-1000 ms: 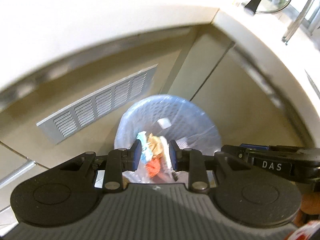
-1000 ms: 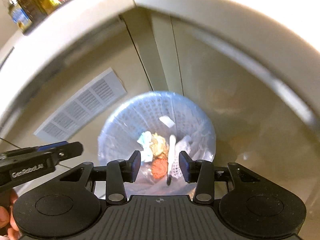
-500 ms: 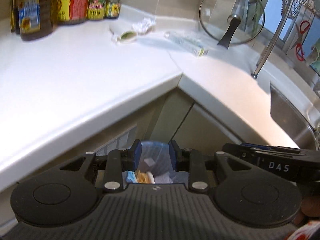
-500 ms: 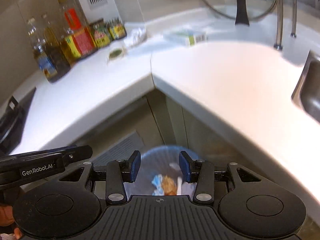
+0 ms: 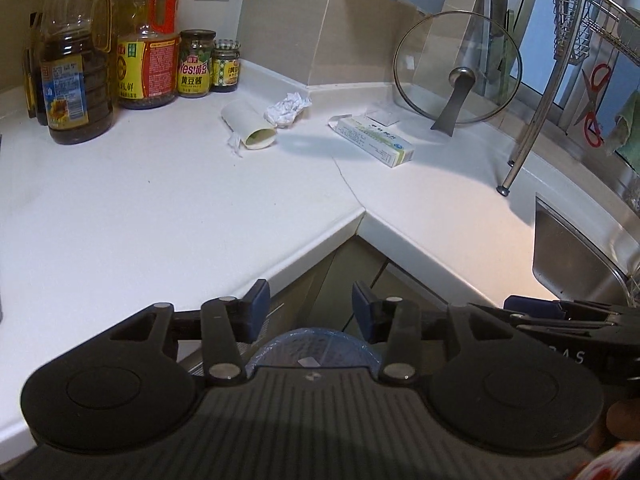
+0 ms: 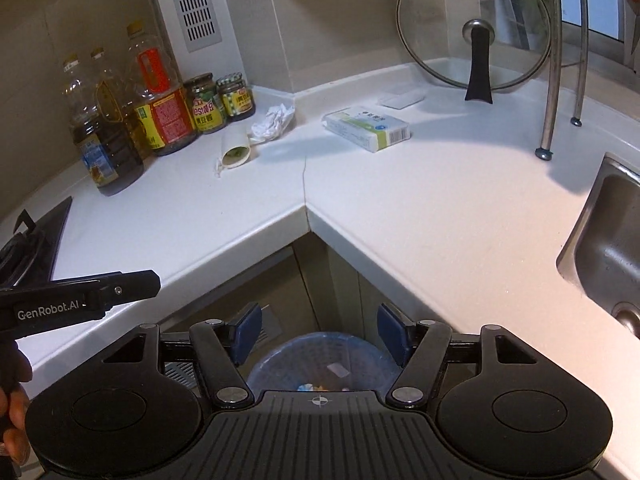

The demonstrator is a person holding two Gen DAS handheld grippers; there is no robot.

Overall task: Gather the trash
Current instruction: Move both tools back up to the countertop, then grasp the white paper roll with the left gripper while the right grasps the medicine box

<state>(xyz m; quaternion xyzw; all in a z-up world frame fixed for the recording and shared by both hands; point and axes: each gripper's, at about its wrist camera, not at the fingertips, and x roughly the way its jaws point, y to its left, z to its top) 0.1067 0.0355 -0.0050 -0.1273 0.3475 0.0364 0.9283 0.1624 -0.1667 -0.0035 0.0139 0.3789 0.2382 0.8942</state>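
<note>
Trash remains ahead of your tools: both the left tool [image 5: 311, 305] and right tool [image 6: 320, 330] are empty, jaws opening. Paper cup [image 5: 251, 125] lies at 11 o'clock on the tabletop [image 5: 160, 208], mouth toward you; crumpled tissue [image 5: 287, 108] beside it, carton [image 5: 372, 140] at 1 o'clock. Only the right view shows bin [image 6: 320, 360] contents.

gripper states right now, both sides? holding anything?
Left gripper: jaws opening, nothing between them, empty.
Right gripper: jaws opening, nothing between them, empty.
</note>
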